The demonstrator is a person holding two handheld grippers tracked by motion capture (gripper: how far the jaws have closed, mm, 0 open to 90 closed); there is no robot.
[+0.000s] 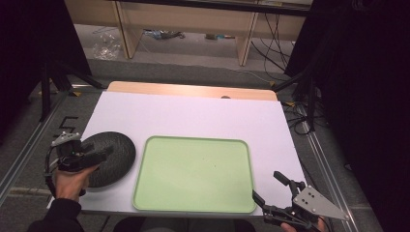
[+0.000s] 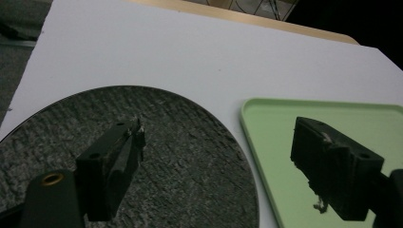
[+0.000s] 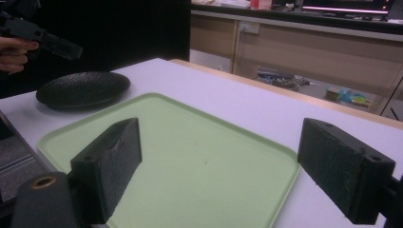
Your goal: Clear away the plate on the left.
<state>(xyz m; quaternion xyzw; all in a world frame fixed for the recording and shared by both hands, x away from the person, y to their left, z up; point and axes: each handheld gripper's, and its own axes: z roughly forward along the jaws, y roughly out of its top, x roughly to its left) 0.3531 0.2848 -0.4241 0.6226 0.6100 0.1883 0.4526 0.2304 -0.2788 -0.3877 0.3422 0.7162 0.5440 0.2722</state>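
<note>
Here, the left gripper (image 1: 104, 153) hovers with jaws spread wide over the near rim of the black plate (image 1: 116, 150), the green tray (image 1: 193, 175) just beyond its outer jaw, where a shallow bite could let the plate slip free.

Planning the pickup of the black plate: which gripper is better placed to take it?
Left. The left gripper hangs open right over the black plate, jaws astride its right edge. The right gripper is open at the green tray's near right corner, the whole tray between it and the plate.
</note>
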